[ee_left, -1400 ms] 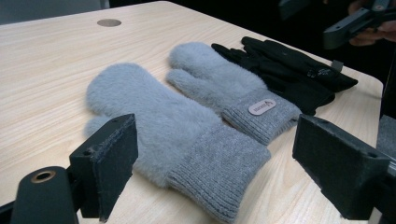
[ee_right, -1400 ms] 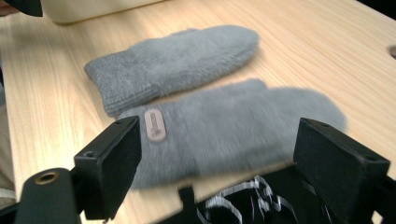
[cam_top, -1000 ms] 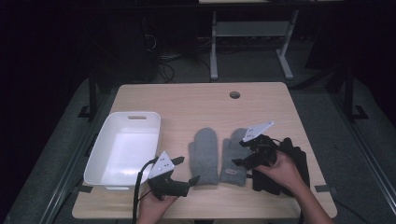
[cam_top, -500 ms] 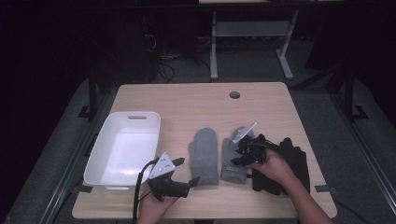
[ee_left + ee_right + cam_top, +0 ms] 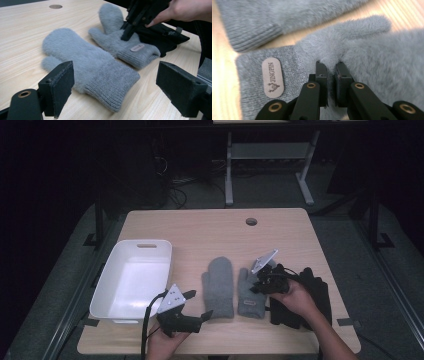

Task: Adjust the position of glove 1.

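With our right hand-held gripper (image 5: 331,66), whose jaws have just been closing, pinching a fold of the right grey mitten (image 5: 372,57) on the worktop (image 5: 200,227) beside its twin (image 5: 218,287), we lift slowly so the fluffy fabric doesn't slip, left hand-held gripper (image 5: 115,87) gaping idle.

White tray (image 5: 102,292), black gloves (image 5: 312,282)

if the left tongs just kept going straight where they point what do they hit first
Most likely the nearer grey mitten: its ribbed cuff lies right ahead between the open left tongs. Depth is hard to judge.
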{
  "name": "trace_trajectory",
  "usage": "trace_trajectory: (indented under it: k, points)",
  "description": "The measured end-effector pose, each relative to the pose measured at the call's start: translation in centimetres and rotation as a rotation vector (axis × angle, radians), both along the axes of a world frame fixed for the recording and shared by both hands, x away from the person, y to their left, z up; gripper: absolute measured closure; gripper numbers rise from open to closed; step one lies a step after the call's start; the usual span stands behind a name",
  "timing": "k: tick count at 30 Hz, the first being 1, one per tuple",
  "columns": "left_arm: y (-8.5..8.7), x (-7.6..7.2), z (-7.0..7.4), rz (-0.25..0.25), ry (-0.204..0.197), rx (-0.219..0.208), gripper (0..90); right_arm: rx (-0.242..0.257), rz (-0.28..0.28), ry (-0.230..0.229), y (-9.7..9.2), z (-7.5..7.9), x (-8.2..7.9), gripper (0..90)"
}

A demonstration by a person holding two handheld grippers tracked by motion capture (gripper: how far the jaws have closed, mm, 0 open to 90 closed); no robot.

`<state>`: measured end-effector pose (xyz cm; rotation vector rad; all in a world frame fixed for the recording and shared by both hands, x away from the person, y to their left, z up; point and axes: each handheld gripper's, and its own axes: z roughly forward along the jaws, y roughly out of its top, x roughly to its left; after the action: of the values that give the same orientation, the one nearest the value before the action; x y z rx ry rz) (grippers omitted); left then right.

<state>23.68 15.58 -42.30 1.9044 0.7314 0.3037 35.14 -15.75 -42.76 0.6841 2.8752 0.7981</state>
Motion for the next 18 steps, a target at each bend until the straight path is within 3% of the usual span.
trace_trajectory:
  k: [11, 12, 18]
  points:
    - [0.3, -0.3, 0.3, 0.018, -0.008, -0.025, 14.5, 0.037, 0.060, -0.067, 1.8, 4.4, -1.1, 83.6]
    - [0.3, -0.3, 0.4, 0.020, -0.007, -0.027, 14.5, 0.048, 0.081, -0.077, 2.8, 5.3, -1.1, 83.6]
    - [0.5, -0.2, 0.4, 0.023, -0.013, -0.021, 14.5, 0.041, 0.143, -0.081, 6.0, 6.1, -0.3, 83.5]
